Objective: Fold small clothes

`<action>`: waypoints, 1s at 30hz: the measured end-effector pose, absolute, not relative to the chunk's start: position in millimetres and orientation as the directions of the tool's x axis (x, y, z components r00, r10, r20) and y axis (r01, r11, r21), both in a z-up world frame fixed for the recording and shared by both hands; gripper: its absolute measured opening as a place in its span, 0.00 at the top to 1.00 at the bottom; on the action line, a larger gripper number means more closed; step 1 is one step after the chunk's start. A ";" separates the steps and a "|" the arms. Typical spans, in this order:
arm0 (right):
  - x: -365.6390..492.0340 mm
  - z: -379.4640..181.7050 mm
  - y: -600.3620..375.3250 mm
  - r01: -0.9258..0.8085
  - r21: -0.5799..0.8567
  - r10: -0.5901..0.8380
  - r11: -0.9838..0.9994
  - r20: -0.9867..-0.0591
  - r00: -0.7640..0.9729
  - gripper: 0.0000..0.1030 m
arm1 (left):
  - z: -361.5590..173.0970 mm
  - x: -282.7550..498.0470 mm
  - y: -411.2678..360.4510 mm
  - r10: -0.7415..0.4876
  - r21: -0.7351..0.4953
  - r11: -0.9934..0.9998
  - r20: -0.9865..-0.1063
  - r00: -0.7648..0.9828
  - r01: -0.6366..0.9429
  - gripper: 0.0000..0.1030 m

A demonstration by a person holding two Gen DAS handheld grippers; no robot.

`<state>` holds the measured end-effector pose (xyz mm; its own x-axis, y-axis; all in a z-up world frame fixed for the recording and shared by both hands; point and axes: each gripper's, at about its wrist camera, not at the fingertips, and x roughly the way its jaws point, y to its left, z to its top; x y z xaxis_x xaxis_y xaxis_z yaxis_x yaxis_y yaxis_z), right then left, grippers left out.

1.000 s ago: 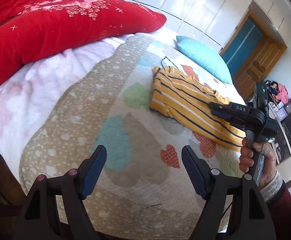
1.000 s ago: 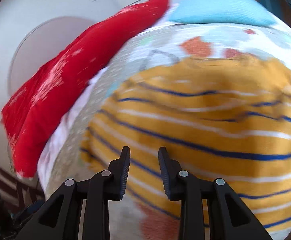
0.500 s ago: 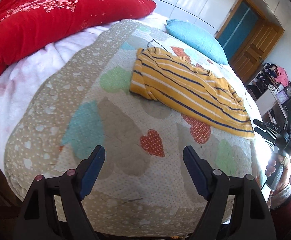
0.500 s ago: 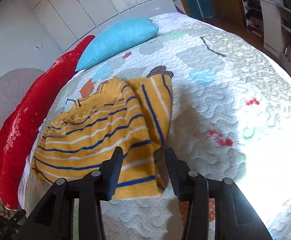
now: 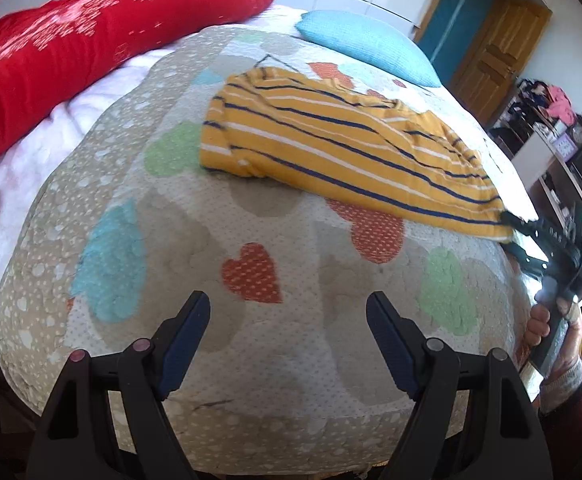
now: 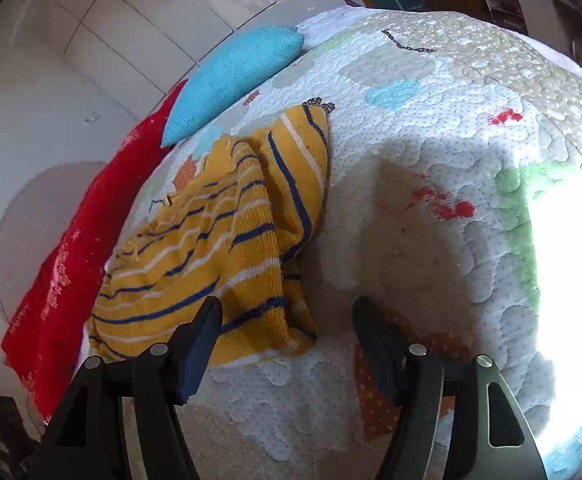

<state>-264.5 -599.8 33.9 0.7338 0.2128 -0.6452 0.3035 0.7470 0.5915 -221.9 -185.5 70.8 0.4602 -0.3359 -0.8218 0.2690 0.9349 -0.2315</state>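
Both grippers gape empty, left gripper (image 5: 289, 336) hovering, right gripper (image 6: 287, 338) at striped garment's (image 6: 211, 240) 5 o'clock corner; judged between folds, next grab that hem.

Ahead of the left claw, a bed under a quilted coverlet (image 5: 251, 216) patterned with red, green and blue hearts. Far left, a red blanket (image 5: 71, 52) heaped along the edge. Farther ahead, a turquoise pillow (image 5: 367, 46); beyond it, glossy white wardrobe doors (image 6: 163, 12). Far right, a wooden door (image 5: 491, 60) and cluttered shelves (image 5: 551, 128).
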 end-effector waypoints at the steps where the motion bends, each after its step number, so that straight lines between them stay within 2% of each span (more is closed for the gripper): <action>1: -263.2 32.6 -603.0 0.299 0.613 0.227 0.731 -0.633 0.740 0.27 | 72.2 -222.6 -193.2 -0.341 -0.224 0.930 -0.821 0.458 0.291 0.23; 7: -238.9 30.9 -625.2 0.240 0.693 0.332 0.680 -0.583 0.741 0.27 | 83.1 -222.6 -267.8 -0.398 -0.165 0.863 -0.806 0.439 0.478 0.23; 14: -189.7 31.7 -637.5 0.183 0.696 0.407 0.694 -0.590 0.698 0.27 | 77.8 -215.9 -378.3 -0.519 -0.152 0.702 -0.778 0.354 0.695 0.23; 21: -156.1 29.5 -644.1 0.142 0.694 0.449 0.706 -0.593 0.668 0.27 | 58.2 -200.9 -453.2 -0.503 -0.076 0.635 -0.796 0.338 0.769 0.23; 30: -131.4 26.6 -648.2 0.082 0.694 0.511 0.715 -0.599 0.617 0.27 | 44.0 -190.3 -499.7 -0.486 0.006 0.599 -0.792 0.370 0.801 0.23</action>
